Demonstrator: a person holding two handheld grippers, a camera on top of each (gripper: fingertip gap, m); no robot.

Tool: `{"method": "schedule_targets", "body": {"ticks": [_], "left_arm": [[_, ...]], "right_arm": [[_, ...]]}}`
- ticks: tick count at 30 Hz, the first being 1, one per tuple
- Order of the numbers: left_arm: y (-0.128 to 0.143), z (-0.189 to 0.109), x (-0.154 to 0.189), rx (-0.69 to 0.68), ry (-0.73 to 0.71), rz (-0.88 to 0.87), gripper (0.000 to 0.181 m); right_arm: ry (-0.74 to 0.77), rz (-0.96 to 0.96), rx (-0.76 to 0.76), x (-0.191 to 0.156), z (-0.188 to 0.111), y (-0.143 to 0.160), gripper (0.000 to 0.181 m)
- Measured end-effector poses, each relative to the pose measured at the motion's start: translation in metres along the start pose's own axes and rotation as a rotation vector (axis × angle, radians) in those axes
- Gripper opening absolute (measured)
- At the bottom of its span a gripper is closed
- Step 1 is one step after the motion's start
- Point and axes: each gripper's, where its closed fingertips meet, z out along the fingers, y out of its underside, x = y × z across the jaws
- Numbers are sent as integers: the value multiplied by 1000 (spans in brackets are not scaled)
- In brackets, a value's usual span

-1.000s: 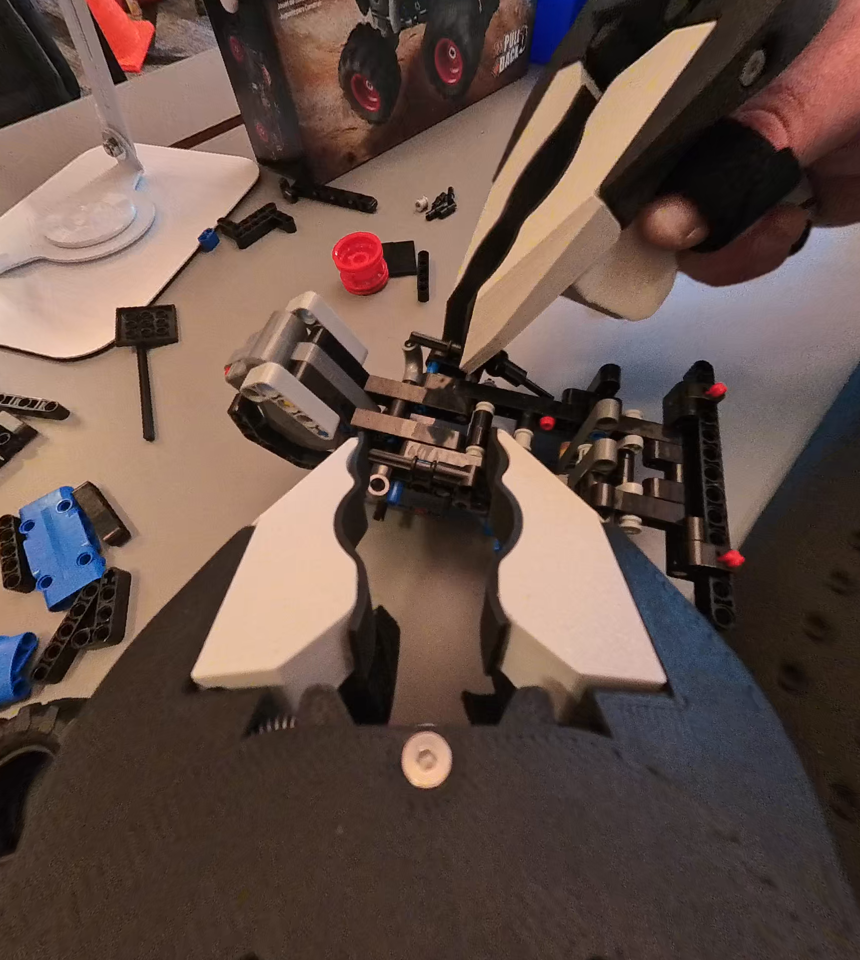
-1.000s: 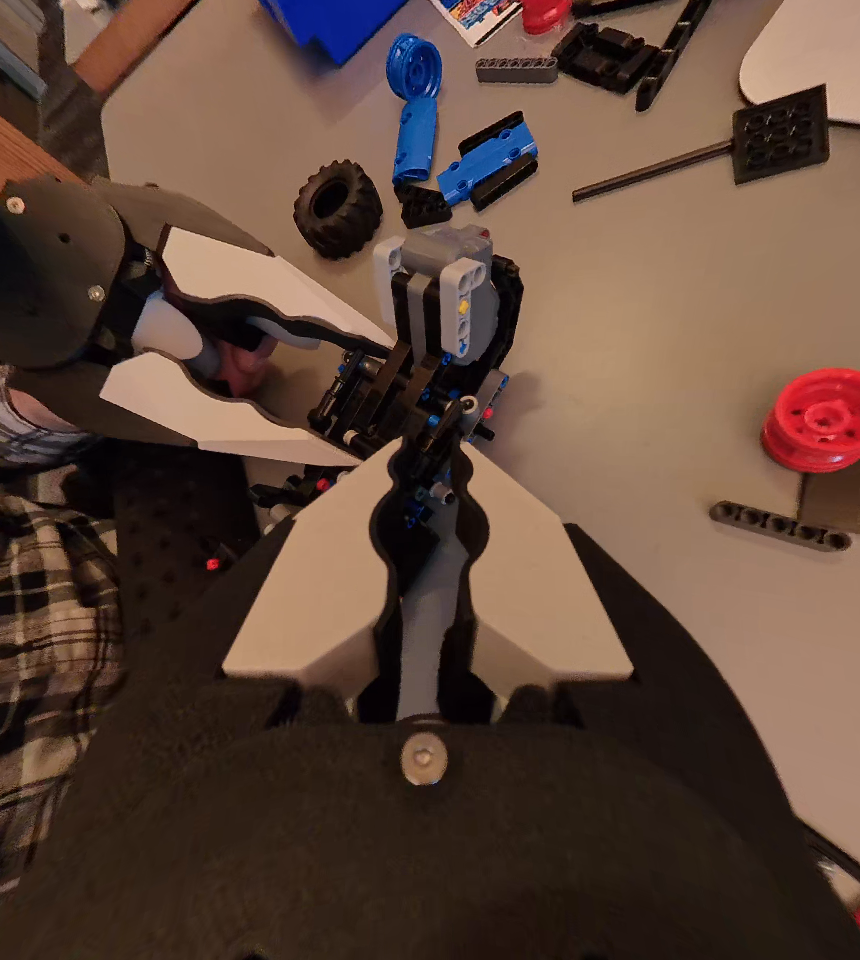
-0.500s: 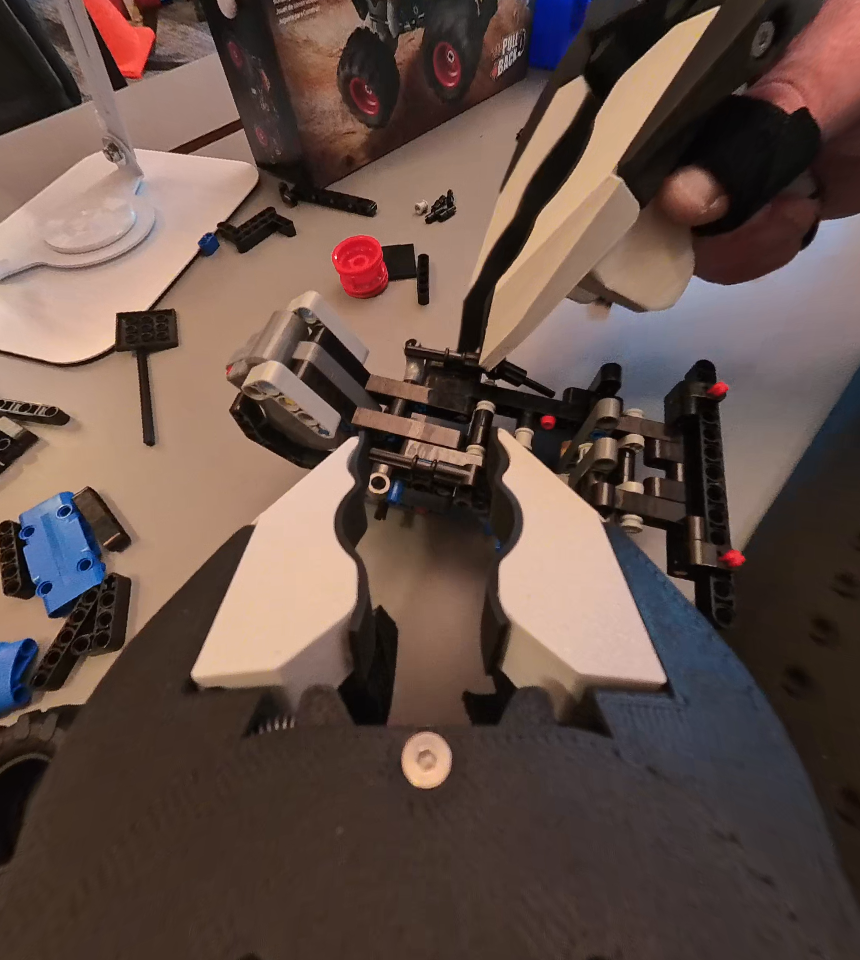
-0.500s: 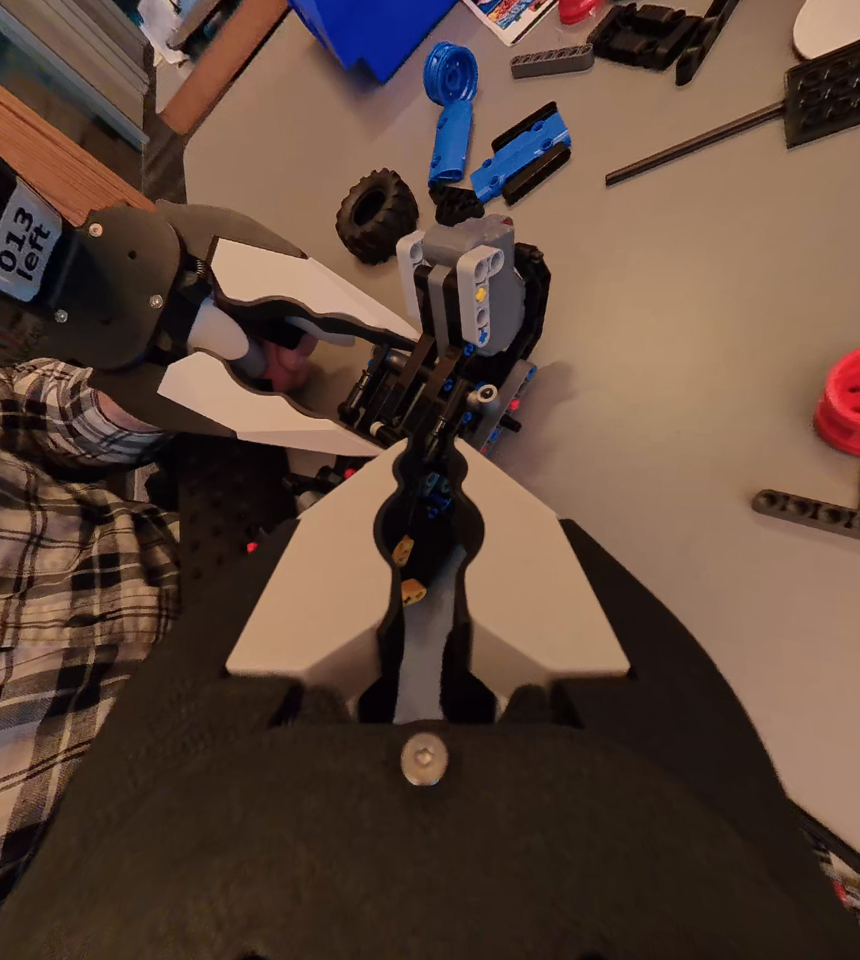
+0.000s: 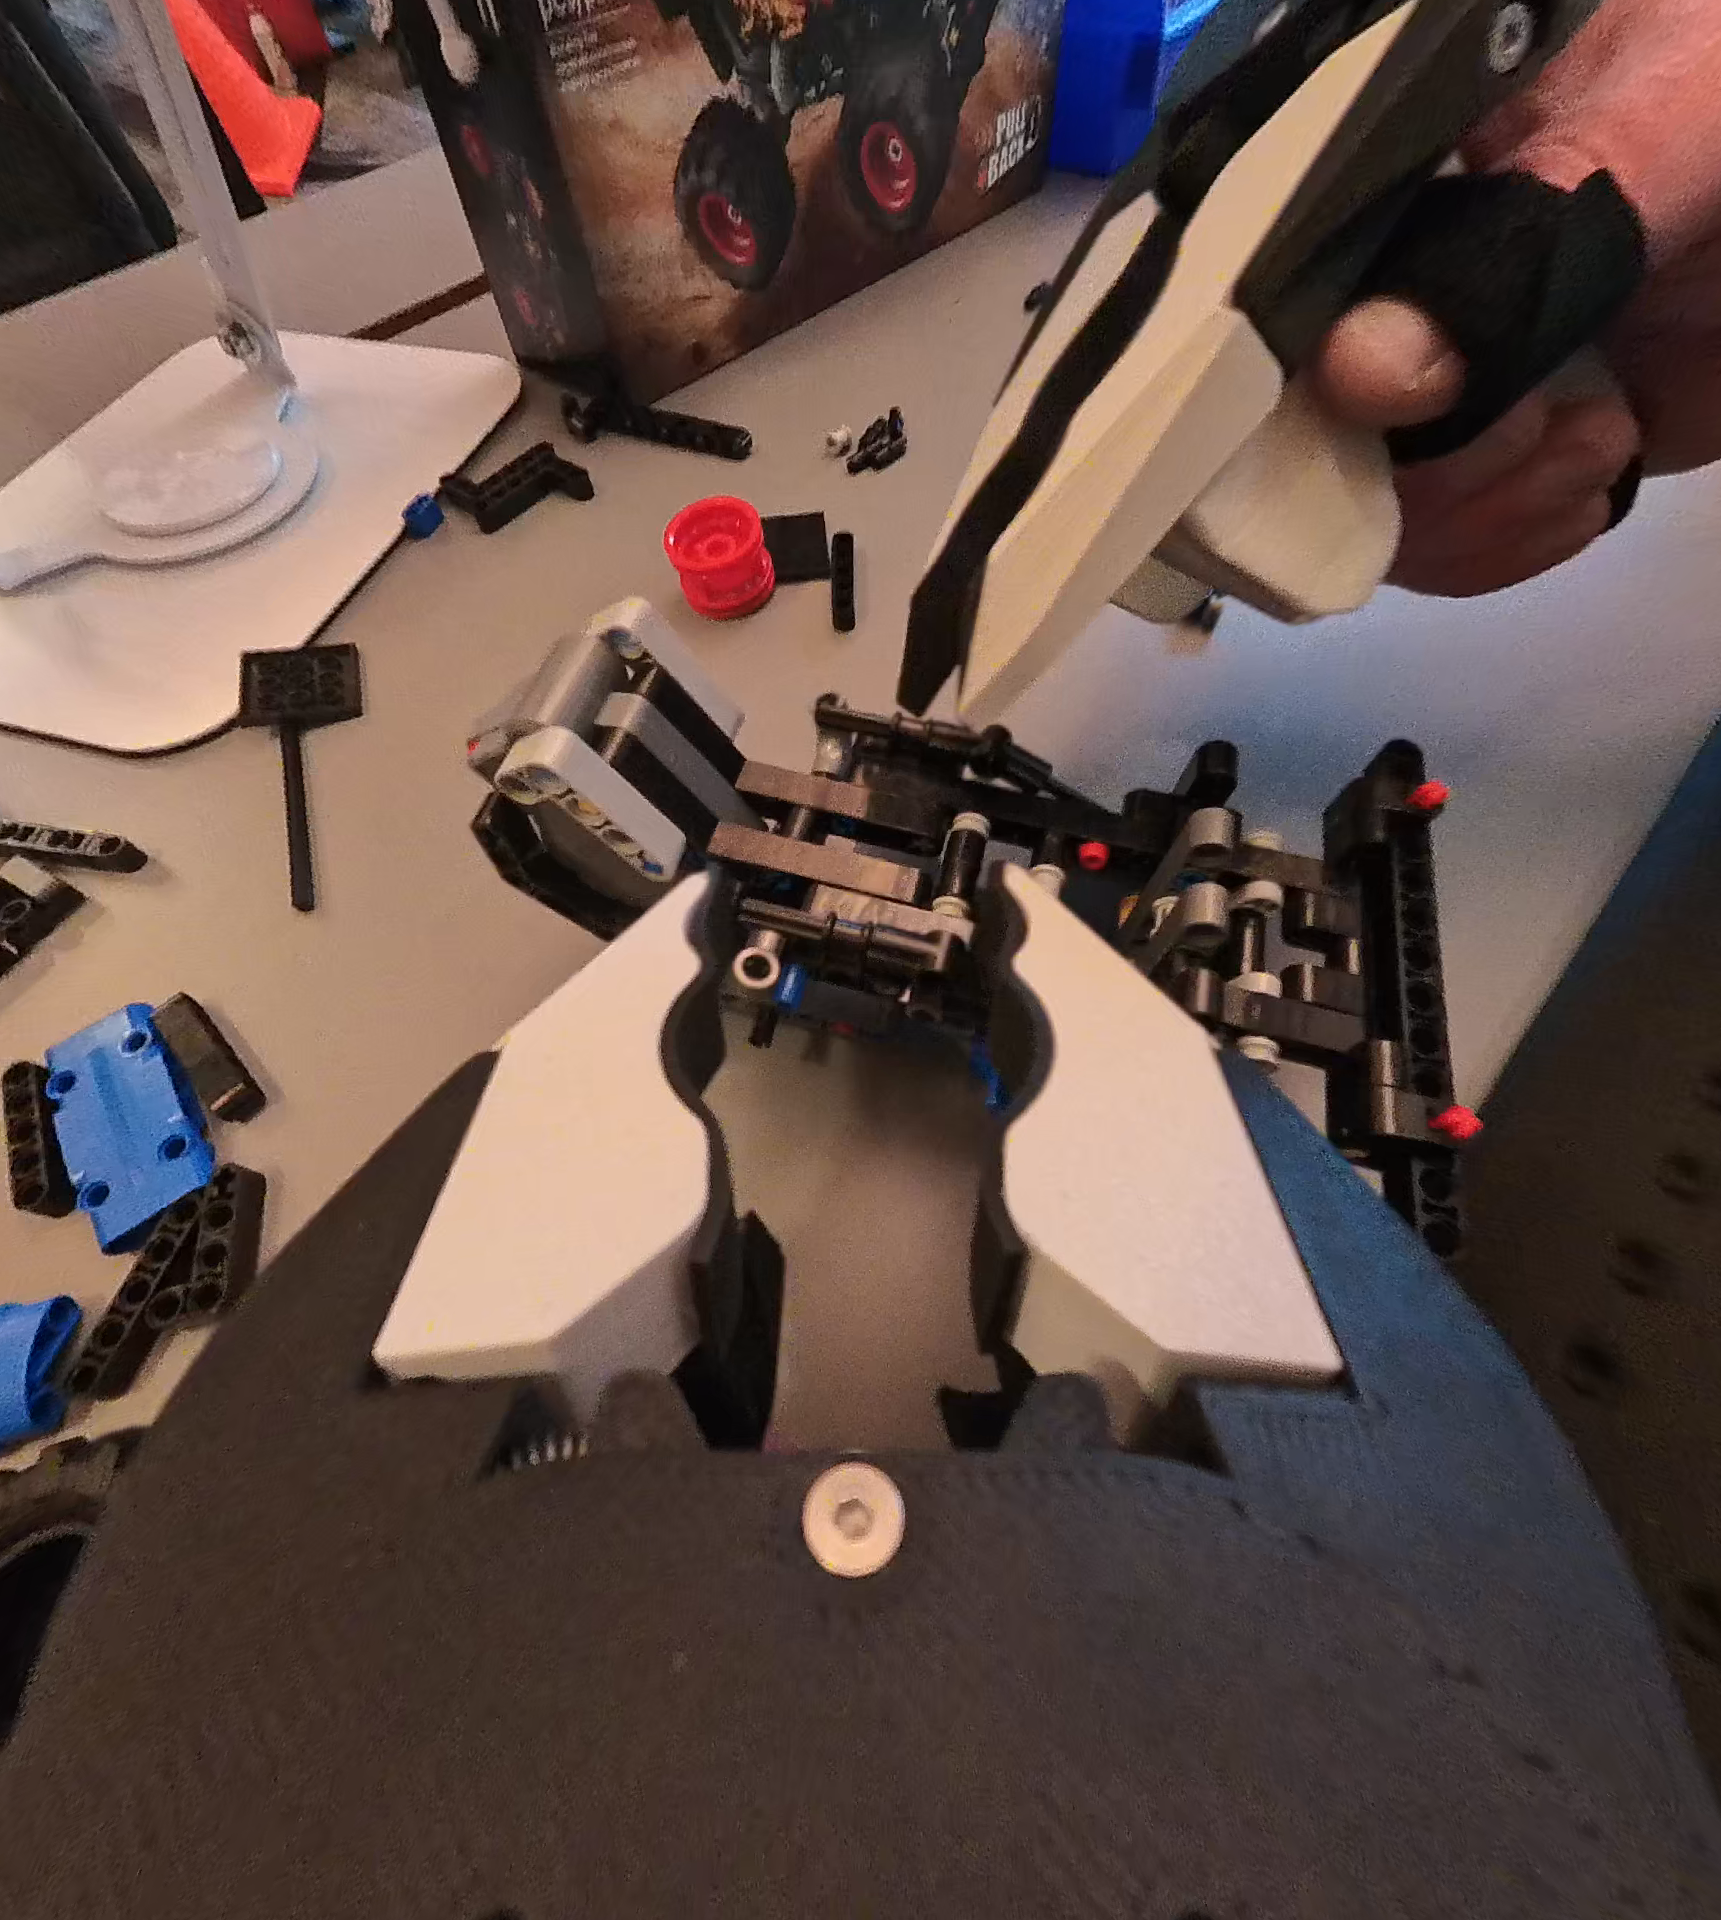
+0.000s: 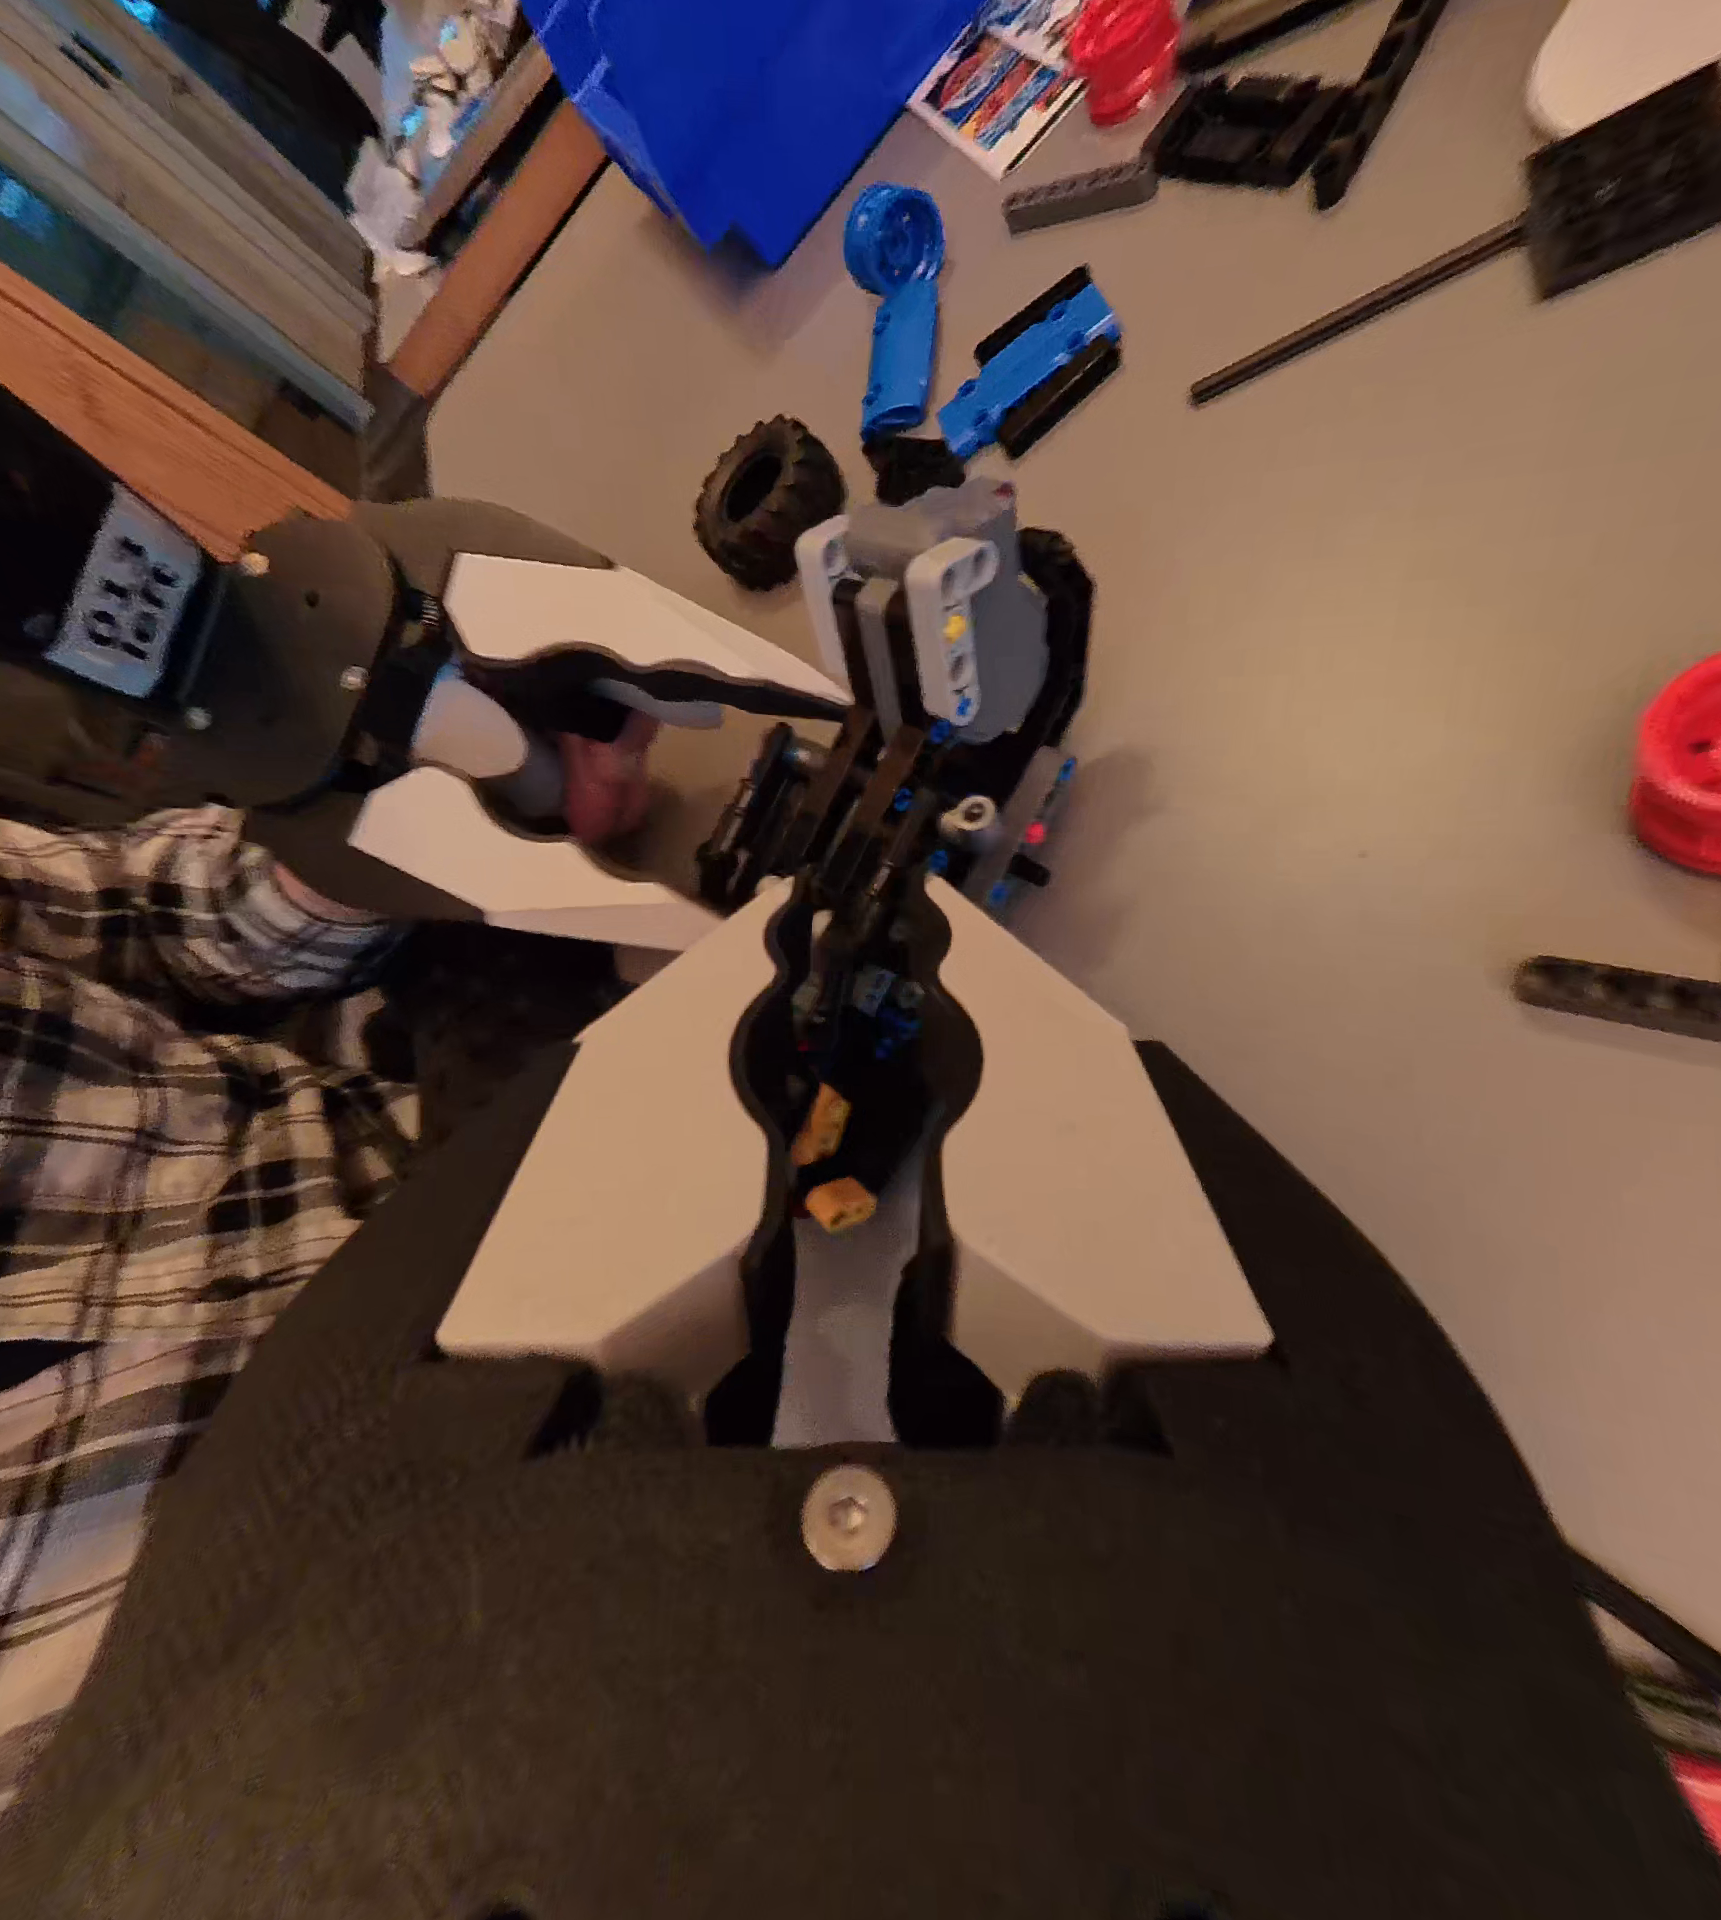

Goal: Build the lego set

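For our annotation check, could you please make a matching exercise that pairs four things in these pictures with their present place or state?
Things:
1. black and grey lego chassis assembly
2. red plastic wheel rim
3. black knobbly rubber tyre
4. black square plate on a thin rod

Places or states:
A. lies beside the white stand base
B. lies alone on the table, near blue parts
C. held between the left gripper fingers
D. lies on the table in front of the lego box

Pairs: 1-C, 2-D, 3-B, 4-A
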Motion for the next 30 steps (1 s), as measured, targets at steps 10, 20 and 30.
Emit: {"method": "schedule_targets", "body": {"ticks": [10,20,30], "left_arm": [[-39,-39,-6,237,57,-10,45],[-79,-48,12,321,91,145,43],[-74,-35,-24,244,26,184,63]], "right_arm": [[120,-364,139,-15,-36,-10,3],[105,-542,217,-45,-32,-38,28],[262,-615,281,5,-47,-45,16]]}}
